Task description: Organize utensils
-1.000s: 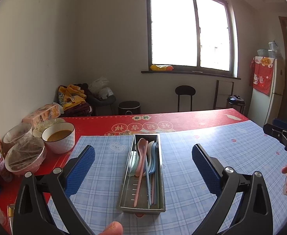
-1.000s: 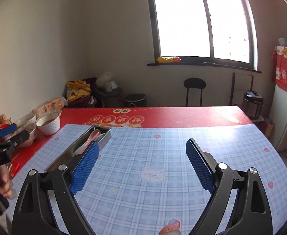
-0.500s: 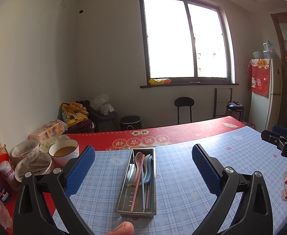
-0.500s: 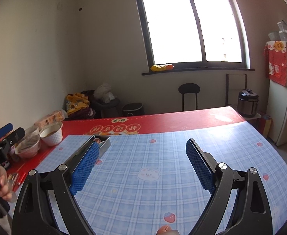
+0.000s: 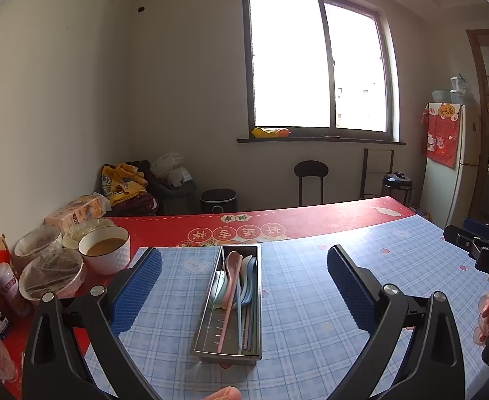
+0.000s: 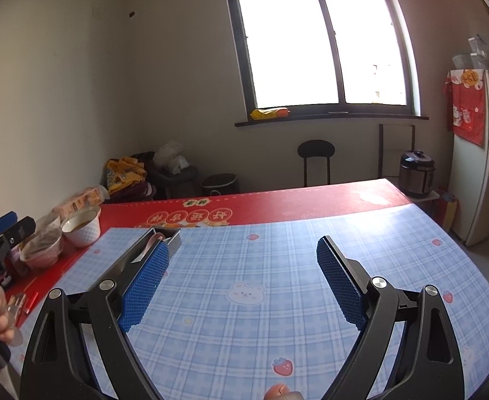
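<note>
The desk [image 5: 311,300] has a blue checked cloth with small bears and strawberries on it, and past the cloth a red cover with round signs. Behind the desk is a pale wall with a big bright window [image 5: 318,63], a black stool [image 5: 310,180] under it, and a white fridge [image 5: 451,163] off to the right of the window. A long metal tray [image 5: 207,313] lies on the blue cloth, pointing away from the cameras. The left gripper [image 5: 244,286] is held above the near end of the tray, with the tray between its two blue pads; it is wide open and holds nothing. The right gripper [image 6: 242,283] is also wide open and holds nothing, and from it the tray [image 6: 137,253] sits just behind its left pad, off to the left. In the tray lie spoons: one pink spoon [image 5: 230,286], one pale green one, and two blue ones, four as far as I can tell, with some thin sticks beside them that are too close together to count. Left of the tray stand one white bowl [image 5: 106,250] with brown soup and three bowls with clear wrap over them [image 5: 51,275], next to some bottles at the edge.
</note>
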`<state>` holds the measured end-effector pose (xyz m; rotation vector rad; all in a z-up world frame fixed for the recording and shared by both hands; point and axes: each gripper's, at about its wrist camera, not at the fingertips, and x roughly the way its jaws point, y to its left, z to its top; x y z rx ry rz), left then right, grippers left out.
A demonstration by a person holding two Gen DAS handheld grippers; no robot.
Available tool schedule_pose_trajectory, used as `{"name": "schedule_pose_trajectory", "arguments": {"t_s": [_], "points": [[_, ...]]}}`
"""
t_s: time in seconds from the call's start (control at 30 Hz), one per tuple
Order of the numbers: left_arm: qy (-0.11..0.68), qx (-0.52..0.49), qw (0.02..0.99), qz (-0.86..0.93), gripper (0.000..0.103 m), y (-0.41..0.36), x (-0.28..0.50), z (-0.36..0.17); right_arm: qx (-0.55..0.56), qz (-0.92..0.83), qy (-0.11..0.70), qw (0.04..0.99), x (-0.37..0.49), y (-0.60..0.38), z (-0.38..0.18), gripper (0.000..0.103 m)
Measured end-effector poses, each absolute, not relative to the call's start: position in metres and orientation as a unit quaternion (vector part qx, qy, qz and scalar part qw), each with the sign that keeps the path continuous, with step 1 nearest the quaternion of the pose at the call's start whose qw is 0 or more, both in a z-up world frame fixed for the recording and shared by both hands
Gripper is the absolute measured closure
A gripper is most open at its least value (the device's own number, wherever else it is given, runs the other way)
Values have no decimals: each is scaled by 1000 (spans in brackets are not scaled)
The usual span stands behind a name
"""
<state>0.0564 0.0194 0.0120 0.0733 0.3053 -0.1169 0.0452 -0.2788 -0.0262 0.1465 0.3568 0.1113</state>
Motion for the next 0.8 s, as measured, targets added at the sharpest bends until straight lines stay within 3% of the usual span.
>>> {"name": "schedule_pose_trajectory", "arguments": {"t_s": [0.8], "points": [[160, 26, 984, -68, 6, 28, 55, 6, 50, 40, 172, 983, 46, -272, -23, 16]]}}
